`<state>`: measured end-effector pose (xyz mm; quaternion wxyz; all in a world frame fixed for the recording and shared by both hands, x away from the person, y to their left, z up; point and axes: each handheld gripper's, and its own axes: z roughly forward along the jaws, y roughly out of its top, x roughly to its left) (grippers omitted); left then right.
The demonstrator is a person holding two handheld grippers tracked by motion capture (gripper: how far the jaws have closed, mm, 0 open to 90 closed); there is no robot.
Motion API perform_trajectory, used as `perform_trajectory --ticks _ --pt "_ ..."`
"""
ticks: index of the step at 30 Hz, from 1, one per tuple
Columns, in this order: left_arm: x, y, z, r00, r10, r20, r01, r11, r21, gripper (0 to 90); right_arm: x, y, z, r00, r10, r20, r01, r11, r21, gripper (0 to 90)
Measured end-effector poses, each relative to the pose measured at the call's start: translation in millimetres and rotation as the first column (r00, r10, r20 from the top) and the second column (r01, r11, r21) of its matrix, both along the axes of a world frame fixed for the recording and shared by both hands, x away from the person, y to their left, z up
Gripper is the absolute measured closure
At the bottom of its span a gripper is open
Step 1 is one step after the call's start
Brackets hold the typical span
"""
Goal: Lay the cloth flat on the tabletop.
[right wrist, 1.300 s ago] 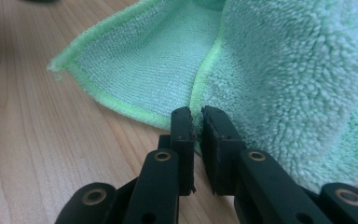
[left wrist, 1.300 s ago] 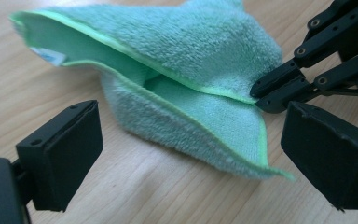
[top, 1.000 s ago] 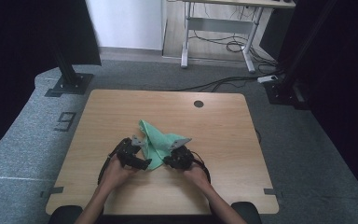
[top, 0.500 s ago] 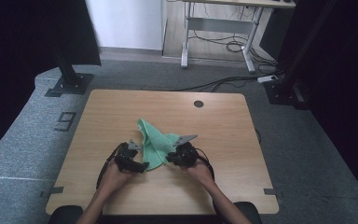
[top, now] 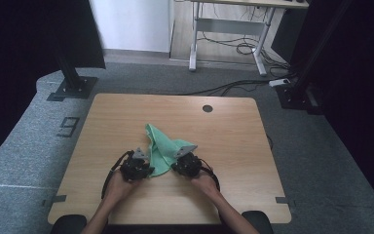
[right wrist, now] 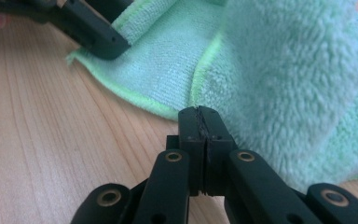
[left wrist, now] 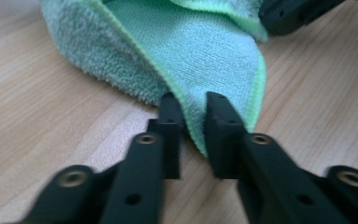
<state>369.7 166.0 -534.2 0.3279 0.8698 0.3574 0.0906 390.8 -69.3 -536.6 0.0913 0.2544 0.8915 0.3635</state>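
A green microfibre cloth (top: pixel 163 148) lies crumpled on the wooden table (top: pixel 233 131). My left gripper (top: pixel 149 170) is at its near left edge. In the left gripper view its jaws (left wrist: pixel 193 109) have just been closing and now pinch the hemmed corner of the cloth (left wrist: pixel 205 51). My right gripper (top: pixel 175 168) is at the near right edge. In the right gripper view its jaws (right wrist: pixel 199 114) are pressed together on the hem, where a fold of the cloth (right wrist: pixel 284 70) rises beside them. Each gripper view also shows the other gripper's black jaw at the top edge.
Bare wood surrounds the cloth on all sides. A round cable hole (top: pixel 207 108) sits near the table's far edge. Both forearms come in over the near edge. Grey carpet, black stands and a desk frame lie beyond the table.
Both hands have stayed at the cloth's near edge, with only a slight shift toward the person. The cloth keeps its shape.
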Motion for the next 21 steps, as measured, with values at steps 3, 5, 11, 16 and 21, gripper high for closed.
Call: perform_trajectory --ticks 3,5,11,16,21 --pt "1.4 3.7 0.1 0.9998 0.003 -0.022 -0.004 0.9999 -0.015 84.0 1.2 -6.3 5.7 0.9999 -0.015 0.003 0.015 1.000 0.015 88.2" --pt "2.6 7.0 0.5 0.9996 0.008 -0.029 -0.009 0.9998 -0.019 85.0 2.4 -10.0 9.1 0.9997 -0.023 0.007 0.023 0.999 0.024 88.2" --pt "4.7 18.1 4.1 0.9986 0.039 -0.036 -0.040 0.9979 -0.051 85.6 8.5 -31.9 28.6 0.9968 -0.071 0.037 0.069 0.996 0.054 88.3" --pt "5.2 26.8 11.2 0.9980 0.056 -0.031 -0.058 0.9948 -0.084 85.5 11.9 -50.6 39.6 0.9923 -0.113 0.050 0.109 0.991 0.080 88.3" --pt "4.6 33.5 18.2 0.9976 0.065 -0.026 -0.067 0.9917 -0.110 85.5 14.4 -63.2 47.2 0.9867 -0.148 0.067 0.142 0.986 0.086 88.4"
